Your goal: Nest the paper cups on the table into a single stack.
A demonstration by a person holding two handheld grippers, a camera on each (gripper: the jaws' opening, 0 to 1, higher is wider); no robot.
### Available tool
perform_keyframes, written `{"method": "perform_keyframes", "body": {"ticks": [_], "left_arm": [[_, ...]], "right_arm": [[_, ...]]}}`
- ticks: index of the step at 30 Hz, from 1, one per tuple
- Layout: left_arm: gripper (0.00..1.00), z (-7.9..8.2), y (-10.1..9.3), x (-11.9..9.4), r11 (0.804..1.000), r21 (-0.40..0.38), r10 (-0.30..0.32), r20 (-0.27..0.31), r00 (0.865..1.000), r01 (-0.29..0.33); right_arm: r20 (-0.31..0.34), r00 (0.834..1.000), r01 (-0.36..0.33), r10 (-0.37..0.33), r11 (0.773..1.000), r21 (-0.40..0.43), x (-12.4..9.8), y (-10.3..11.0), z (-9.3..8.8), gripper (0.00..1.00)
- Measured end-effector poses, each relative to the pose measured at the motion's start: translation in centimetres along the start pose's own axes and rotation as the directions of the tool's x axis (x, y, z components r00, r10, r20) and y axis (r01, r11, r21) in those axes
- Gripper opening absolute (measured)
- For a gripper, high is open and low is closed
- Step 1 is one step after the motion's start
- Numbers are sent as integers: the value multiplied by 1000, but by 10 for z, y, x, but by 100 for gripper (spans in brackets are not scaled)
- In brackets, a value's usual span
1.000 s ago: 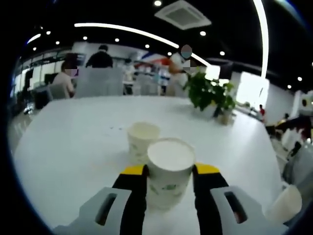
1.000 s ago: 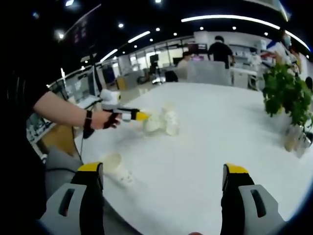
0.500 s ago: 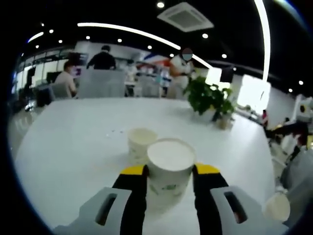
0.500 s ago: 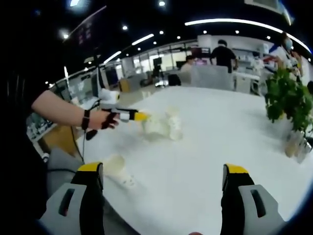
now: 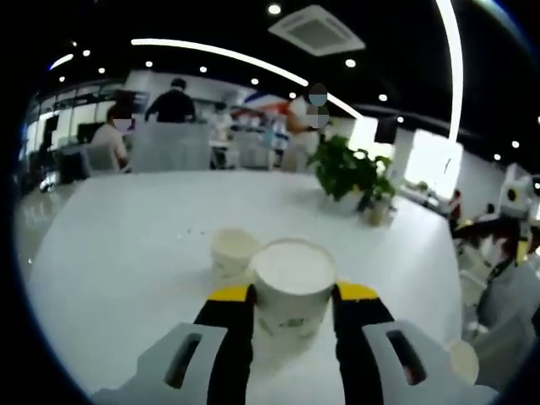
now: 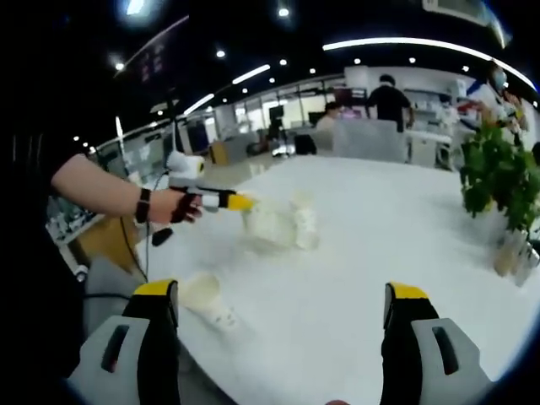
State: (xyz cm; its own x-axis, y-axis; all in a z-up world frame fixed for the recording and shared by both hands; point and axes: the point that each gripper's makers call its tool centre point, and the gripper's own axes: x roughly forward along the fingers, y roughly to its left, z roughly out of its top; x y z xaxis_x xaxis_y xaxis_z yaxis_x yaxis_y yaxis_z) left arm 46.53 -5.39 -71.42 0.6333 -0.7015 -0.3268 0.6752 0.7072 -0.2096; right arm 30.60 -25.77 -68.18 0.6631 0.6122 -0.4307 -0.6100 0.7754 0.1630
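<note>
My right gripper view takes in a third cup lying on its side near the counter edge by my open, empty right gripper, while my left gripper clamps a held cup just before an upright cup, a potted plant standing beyond.

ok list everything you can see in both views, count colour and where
held paper cup: one, white with a faint print, between the left gripper's jaws
standing paper cup: one, white, upright on the table just beyond the held one
lying paper cup: one, white, on its side near the table's near edge in the right gripper view
table: one, white, large
potted plant: one, green, far side of the table
people: several, background, beyond the table
left gripper: black and yellow jaws, shut on the held cup
right gripper: black and yellow jaws, wide apart, empty
person's forearm: one, wristband, behind the left gripper
</note>
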Motion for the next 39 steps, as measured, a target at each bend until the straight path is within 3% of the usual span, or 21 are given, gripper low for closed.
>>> {"method": "perform_keyframes", "body": {"ticks": [7, 16, 26, 39], "left_arm": [[35, 11, -11, -9, 1000, 16, -2, 24, 1000, 2], [35, 9, -32, -19, 1000, 5, -12, 29, 1000, 11], [35, 21, -58, -25, 999, 14, -32, 62, 998, 31], [35, 28, -70, -39, 999, 9, -48, 101, 994, 47]], "right_arm": [[22, 1000, -5, 4, 1000, 20, 0, 2, -1, 100], [36, 999, -11, 10, 999, 34, 0, 5, -4, 100], [48, 999, -25, 23, 999, 37, 1, 9, -3, 100], [60, 997, -51, 48, 998, 44, 9, 19, -3, 100]]}}
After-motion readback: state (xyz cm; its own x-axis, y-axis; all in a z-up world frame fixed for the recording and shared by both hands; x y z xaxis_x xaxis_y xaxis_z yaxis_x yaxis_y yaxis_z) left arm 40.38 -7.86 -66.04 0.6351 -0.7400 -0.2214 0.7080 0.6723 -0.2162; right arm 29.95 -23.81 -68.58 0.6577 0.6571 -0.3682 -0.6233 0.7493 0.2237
